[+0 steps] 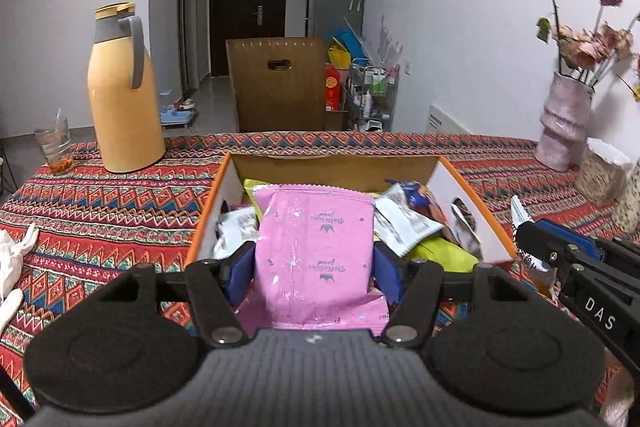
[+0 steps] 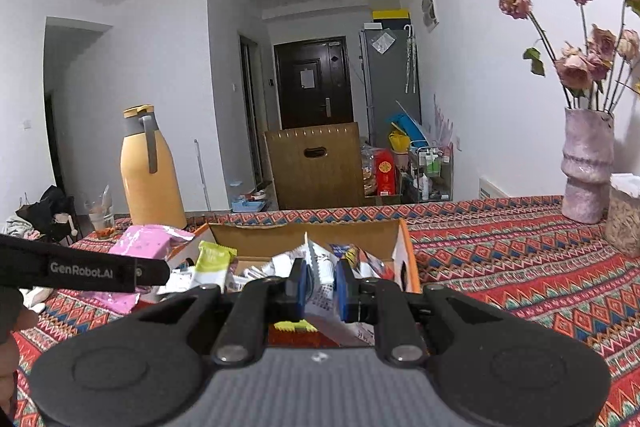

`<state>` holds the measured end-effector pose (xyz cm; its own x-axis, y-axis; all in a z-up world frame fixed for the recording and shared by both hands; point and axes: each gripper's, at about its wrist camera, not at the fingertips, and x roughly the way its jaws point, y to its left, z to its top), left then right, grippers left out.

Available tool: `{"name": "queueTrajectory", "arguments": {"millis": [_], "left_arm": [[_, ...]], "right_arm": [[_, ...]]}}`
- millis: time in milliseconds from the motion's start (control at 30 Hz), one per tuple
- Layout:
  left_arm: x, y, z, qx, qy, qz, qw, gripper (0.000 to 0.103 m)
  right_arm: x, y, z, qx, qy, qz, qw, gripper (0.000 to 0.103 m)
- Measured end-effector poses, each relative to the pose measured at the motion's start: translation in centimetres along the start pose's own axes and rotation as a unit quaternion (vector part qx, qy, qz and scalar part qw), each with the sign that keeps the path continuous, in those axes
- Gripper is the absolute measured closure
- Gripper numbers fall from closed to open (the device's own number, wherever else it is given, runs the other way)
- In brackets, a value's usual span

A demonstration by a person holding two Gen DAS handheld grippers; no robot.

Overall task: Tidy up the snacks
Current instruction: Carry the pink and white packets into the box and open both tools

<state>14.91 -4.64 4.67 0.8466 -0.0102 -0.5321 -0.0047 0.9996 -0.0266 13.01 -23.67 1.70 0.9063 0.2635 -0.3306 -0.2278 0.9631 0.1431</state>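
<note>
Pink foil snack pouch [image 1: 316,247] sits clamped between the blue pads of your left hand-held gripper [image 1: 314,267], above the near edge of one open orange-rimmed cardboard box [image 1: 472,195]. Your right hand-held gripper [image 2: 322,285] is closed tight on one white printed sachet [image 2: 320,291]. Several more packets lie inside the box; the exact count cannot be told. One patterned bench [image 2: 520,267] carries one yellow thermos jug [image 1: 120,99] and one pink vase [image 2: 586,171].
</note>
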Motion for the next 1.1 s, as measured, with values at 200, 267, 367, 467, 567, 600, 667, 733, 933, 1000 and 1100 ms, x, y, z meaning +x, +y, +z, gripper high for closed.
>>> {"name": "queueTrajectory", "arguments": {"millis": [200, 267, 367, 467, 567, 600, 667, 733, 933, 1000, 1100], "left_arm": [[2.0, 1.9, 1.2, -0.021, 0.001, 0.01, 0.9997, 0.04], [2.7, 2.4, 1.6, -0.028, 0.002, 0.014, 0.9995, 0.04], [3.8, 3.1, 2.0, -0.036, 0.001, 0.018, 0.9992, 0.04], [5.0, 3.6, 2.3, -0.045, 0.003, 0.021, 0.9988, 0.04], [6.0, 3.9, 2.5, -0.05, 0.001, 0.028, 0.9984, 0.04], [6.3, 4.0, 2.5, -0.052, -0.001, 0.029, 0.9982, 0.04], [7.1, 4.5, 2.5, -0.059, -0.003, 0.033, 0.9977, 0.04], [7.9, 4.8, 2.2, -0.065, -0.001, 0.035, 0.9973, 0.04], [9.8, 5.4, 1.2, -0.072, 0.003, 0.042, 0.9965, 0.04], [10.2, 5.7, 1.0, -0.074, 0.005, 0.04, 0.9964, 0.04], [10.6, 5.9, 0.7, -0.073, 0.01, 0.036, 0.9966, 0.04]], "right_arm": [[2.7, 1.3, 1.3, -0.01, 0.005, 0.004, 1.0, 0.088], [3.6, 1.8, 1.7, -0.015, 0.006, 0.005, 1.0, 0.088], [4.9, 2.3, 2.2, -0.021, 0.01, 0.007, 1.0, 0.088], [6.2, 2.7, 2.4, -0.023, 0.012, 0.009, 1.0, 0.088], [7.4, 3.0, 2.4, -0.024, 0.015, 0.011, 1.0, 0.088], [7.9, 3.2, 2.4, -0.025, 0.016, 0.011, 0.999, 0.088], [8.8, 3.5, 2.4, -0.026, 0.017, 0.011, 0.999, 0.088], [9.6, 3.7, 2.2, -0.025, 0.018, 0.01, 0.999, 0.088], [11.5, 4.2, 0.9, -0.03, 0.017, 0.011, 0.999, 0.088], [12.0, 4.5, 0.6, -0.034, 0.018, 0.013, 0.999, 0.088], [12.6, 4.5, 0.1, -0.035, 0.022, 0.016, 0.999, 0.088]]}}
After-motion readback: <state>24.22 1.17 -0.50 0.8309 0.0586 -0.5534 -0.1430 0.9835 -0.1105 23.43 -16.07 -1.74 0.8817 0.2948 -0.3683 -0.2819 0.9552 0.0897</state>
